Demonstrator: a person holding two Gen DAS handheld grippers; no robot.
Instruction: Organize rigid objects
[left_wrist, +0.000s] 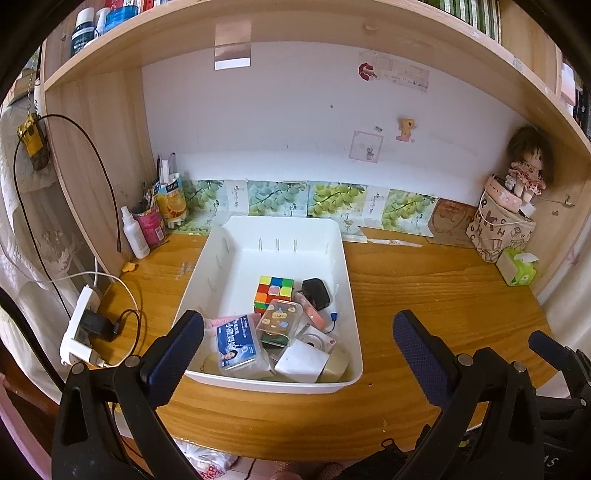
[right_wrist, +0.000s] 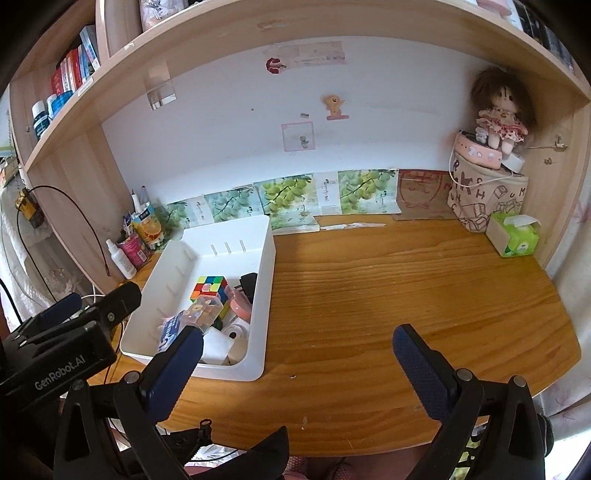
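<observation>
Far left, a white power strip (left_wrist: 79, 325) with a black charger plugged in sits at the edge of the wooden bench (left_wrist: 424, 280). Just past it, by the side panel, there's a white spray bottle (left_wrist: 133, 232), a pink can stuffed with pens (left_wrist: 149, 221) and an orange juice carton (left_wrist: 171, 201).

The left claw (left_wrist: 295, 343) hangs wide open with nothing in it, its dark blue pads on either side of the near end of the white plastic bin (left_wrist: 347, 291).

All the rigid stuff sits piled in the near half of that bin:
- a multicoloured puzzle cube (left_wrist: 274, 292) roughly mid-bin
- a black plug adapter (left_wrist: 316, 292) just right of the cube
- a pink band-like thing (left_wrist: 312, 314) below the adapter
- a clear little box with cartoon stickers (left_wrist: 279, 321) leaning in front of the cube
- a clear case with a blue label (left_wrist: 238, 345) on the left of the pile
- a small white camera (left_wrist: 317, 341) and a white square block (left_wrist: 301, 360) at the near wall

Far half of the bin is bare.

The right claw (right_wrist: 297, 350) is spread wide too, holding nothing, hovering over bare wood to the right of the bin.

Far right corner: a green tissue pack (right_wrist: 513, 236), a printed fabric bag (right_wrist: 480, 199), and a brown-haired rag doll (right_wrist: 498, 110) sitting on a pink round tin (right_wrist: 476, 151) on top of the bag.
</observation>
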